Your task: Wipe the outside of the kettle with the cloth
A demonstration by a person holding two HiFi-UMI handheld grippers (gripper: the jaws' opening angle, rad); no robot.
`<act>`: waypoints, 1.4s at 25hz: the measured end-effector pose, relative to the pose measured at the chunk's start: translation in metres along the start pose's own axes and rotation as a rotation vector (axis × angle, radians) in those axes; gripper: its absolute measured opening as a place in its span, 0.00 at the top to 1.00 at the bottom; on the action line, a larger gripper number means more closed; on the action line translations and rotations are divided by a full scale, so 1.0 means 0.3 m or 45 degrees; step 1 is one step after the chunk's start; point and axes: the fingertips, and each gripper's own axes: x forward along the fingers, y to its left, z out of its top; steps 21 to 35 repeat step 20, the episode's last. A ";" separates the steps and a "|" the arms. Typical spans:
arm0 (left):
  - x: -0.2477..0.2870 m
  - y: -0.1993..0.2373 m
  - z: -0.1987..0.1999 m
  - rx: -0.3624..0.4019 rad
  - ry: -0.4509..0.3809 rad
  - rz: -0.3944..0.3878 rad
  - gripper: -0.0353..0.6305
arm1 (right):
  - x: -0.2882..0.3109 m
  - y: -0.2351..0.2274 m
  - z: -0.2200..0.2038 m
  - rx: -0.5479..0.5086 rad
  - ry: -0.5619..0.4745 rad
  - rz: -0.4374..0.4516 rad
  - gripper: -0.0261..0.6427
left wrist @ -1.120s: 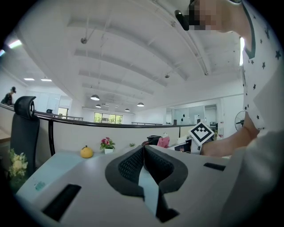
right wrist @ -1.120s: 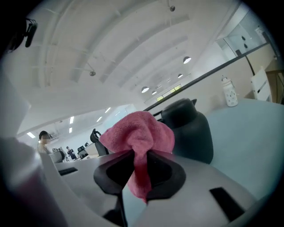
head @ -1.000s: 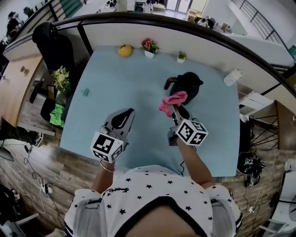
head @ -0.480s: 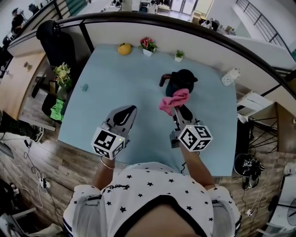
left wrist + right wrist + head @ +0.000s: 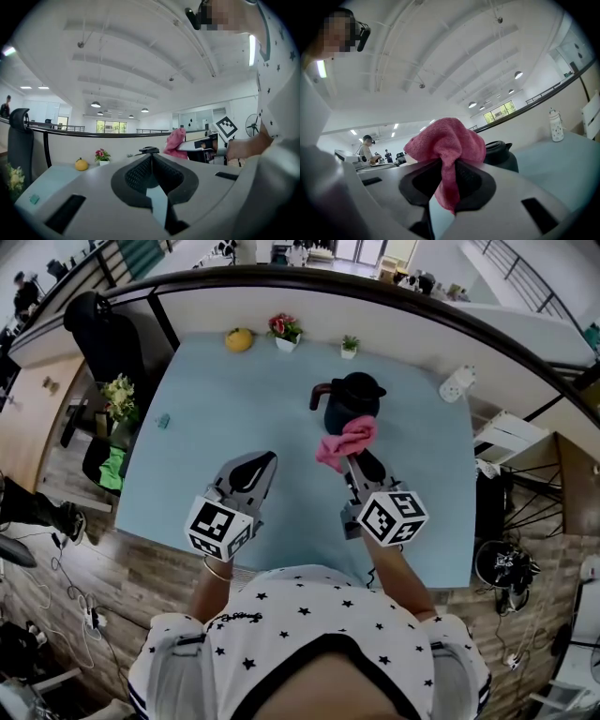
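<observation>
A black kettle (image 5: 349,399) stands upright on the light blue table (image 5: 225,409), its handle pointing left. My right gripper (image 5: 349,454) is shut on a pink cloth (image 5: 341,441), held just in front of the kettle and a little above the table. In the right gripper view the pink cloth (image 5: 446,154) bunches out of the shut jaws, and the kettle (image 5: 501,156) shows behind it. My left gripper (image 5: 251,468) is shut and empty, to the left of the cloth. The left gripper view shows the kettle lid (image 5: 149,150) and the pink cloth (image 5: 175,144) beyond its jaws.
Along the table's far edge sit a yellow fruit-like object (image 5: 237,338), a pot of pink flowers (image 5: 284,330) and a small green plant (image 5: 349,346). A white bottle (image 5: 454,384) stands at the far right. A small teal item (image 5: 163,421) lies near the left edge.
The head view has shifted, so the kettle and table sit further left and higher in the frame. The cloth stays in the right gripper, close in front of the kettle.
</observation>
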 end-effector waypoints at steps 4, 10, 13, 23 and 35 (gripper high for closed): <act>0.006 -0.012 0.004 0.007 0.000 -0.002 0.90 | -0.004 -0.001 -0.003 0.016 0.009 0.015 0.85; 0.004 -0.012 0.010 0.013 0.003 0.005 0.90 | -0.005 0.002 -0.004 0.027 0.011 0.026 0.85; 0.003 -0.012 0.010 0.013 0.004 0.009 0.90 | -0.006 0.004 -0.002 0.032 0.010 0.030 0.85; 0.004 -0.021 0.008 0.013 0.006 0.006 0.90 | -0.015 0.006 0.000 0.036 0.010 0.039 0.85; 0.004 -0.021 0.008 0.013 0.006 0.006 0.90 | -0.015 0.006 0.000 0.036 0.010 0.039 0.85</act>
